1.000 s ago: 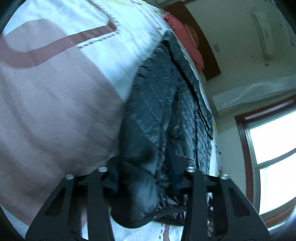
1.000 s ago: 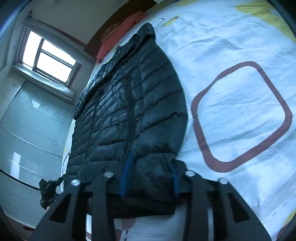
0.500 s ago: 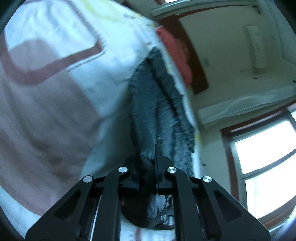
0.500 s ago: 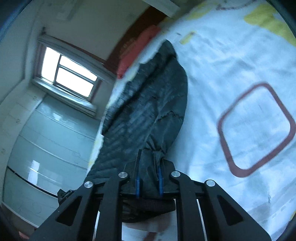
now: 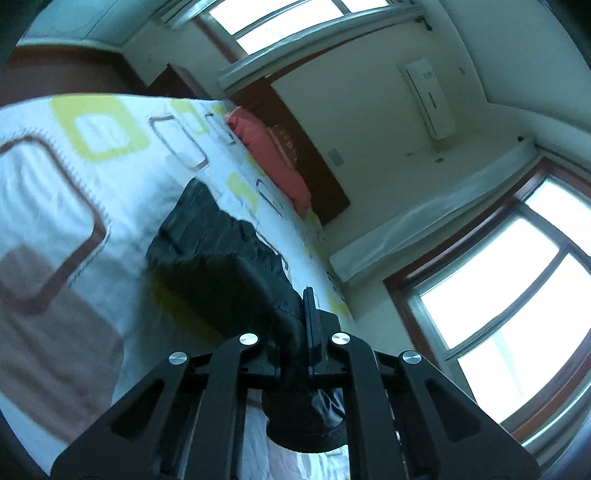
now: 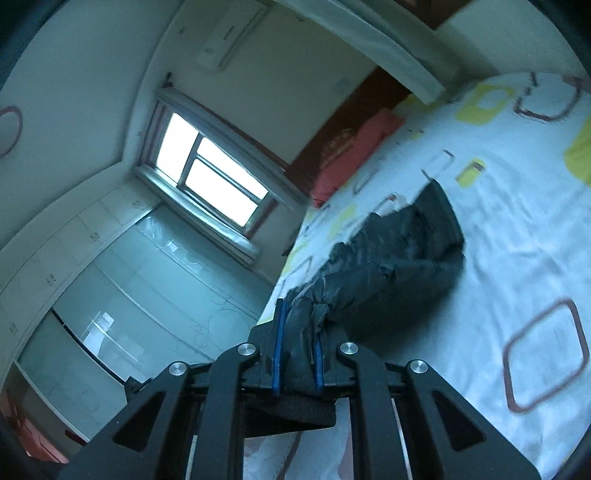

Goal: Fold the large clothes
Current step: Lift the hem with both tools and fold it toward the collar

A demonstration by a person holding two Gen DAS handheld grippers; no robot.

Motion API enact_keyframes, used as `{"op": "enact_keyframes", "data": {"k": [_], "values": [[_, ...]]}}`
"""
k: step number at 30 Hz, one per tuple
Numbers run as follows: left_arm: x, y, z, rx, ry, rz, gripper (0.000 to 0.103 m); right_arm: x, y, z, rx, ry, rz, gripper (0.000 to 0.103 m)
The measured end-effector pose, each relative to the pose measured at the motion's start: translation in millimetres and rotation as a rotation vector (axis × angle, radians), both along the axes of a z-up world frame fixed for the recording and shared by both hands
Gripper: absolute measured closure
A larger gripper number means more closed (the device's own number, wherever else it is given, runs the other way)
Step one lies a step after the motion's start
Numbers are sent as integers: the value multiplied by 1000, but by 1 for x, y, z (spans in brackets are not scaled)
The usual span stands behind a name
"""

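Both grippers, left (image 5: 301,332) and right (image 6: 298,345), are clamped on the hem of a black quilted puffer jacket (image 6: 399,258), lifted over the patterned white bedsheet (image 6: 517,240). No fold looks finished yet.

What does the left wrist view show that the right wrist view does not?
Only the left wrist view: a second window at the top of the frame. Only the right wrist view: pale glass-fronted wardrobe doors. Both share the black quilted puffer jacket pinched in shut tongs, left and right, on the white patterned bedsheet, plus the red pillow and white wall air conditioner.
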State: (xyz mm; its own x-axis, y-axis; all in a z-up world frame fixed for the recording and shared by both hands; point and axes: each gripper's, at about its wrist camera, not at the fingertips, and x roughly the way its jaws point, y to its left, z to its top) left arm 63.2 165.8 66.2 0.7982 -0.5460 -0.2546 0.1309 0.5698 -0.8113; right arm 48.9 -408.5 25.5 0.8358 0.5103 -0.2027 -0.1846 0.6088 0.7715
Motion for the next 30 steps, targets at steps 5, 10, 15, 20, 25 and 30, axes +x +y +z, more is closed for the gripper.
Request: {"op": "enact_keyframes", "data": {"k": [5,10,15,20,25,30], "values": [[76,-11,7,50,5,4,95,80,-3,4,7,-1,-15,90],[158,-30,9,131,25,17,95,170,-11,-10,26,55,-36,90],[251,-47,-17,173,95,46,95,251,-13,-33,16,128,-47,90],[324,-56,-59,233,195,90,95,325,-23,-70,-5,224,-90,90],[379,-58,-105,276,295,99,95,375,-31,-118,-15,332,-116,90],[402,-74,-127,408,293,88,95,395,-31,-152,-12,378,-135,90]]}}
